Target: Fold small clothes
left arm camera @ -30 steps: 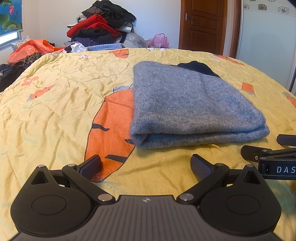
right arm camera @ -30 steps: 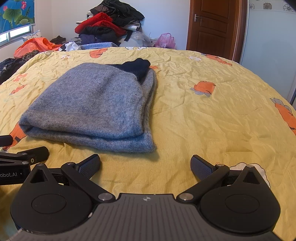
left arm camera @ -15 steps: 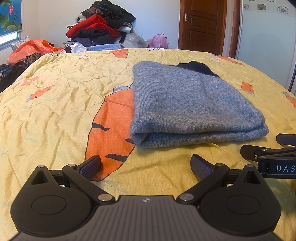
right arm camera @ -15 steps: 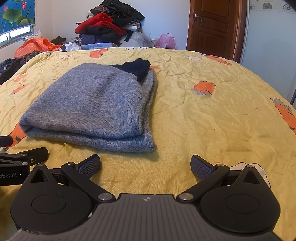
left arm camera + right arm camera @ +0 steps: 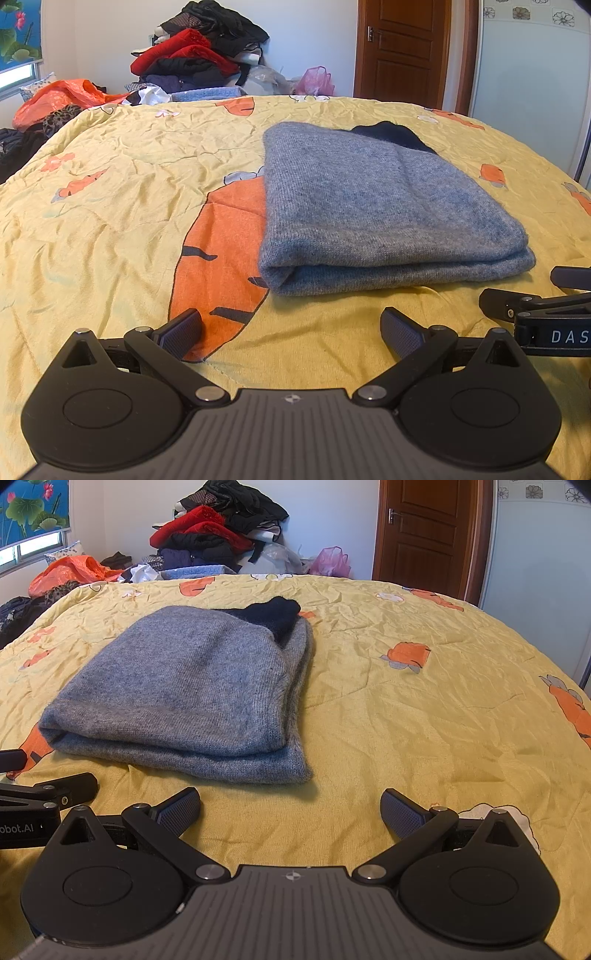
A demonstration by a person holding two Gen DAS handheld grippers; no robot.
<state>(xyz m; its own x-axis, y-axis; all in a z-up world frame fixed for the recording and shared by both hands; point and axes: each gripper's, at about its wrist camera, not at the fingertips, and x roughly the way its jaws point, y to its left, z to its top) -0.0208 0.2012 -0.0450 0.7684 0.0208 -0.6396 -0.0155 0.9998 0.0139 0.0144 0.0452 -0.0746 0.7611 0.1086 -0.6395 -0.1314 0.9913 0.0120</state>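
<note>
**A:** Sweater first. Where do you have it?

**B:** Your grey knit lies folded into a thick rectangle on the bed, toward the near edge and roughly midway across it. Its rounded fold faces you, and the layers stack fairly evenly. A dark navy part pokes out at the far end; you can't tell from here whether it's a collar, a cuff or a separate piece.

**A:** And my grippers?

**B:** Your left gripper is spread wide with nothing between its fingers, hovering near the bed's near edge just short of the sweater's front left corner. Your right gripper is equally spread and empty, off the front right corner. Neither touches the knit. Each shows at the side of the other's view, so they sit just beside one another.

**A:** So how far along am I?

**B:** For this garment, you look essentially done: it is compact and released. At most you might tuck that navy bit in or square the right-hand edge, where the layers sit slightly staggered.

**A:** And the rest?

**B:** The clothes pile beyond the far edge of the bed looks unfolded, so if those count, most of the job is probably ahead of you.
</note>
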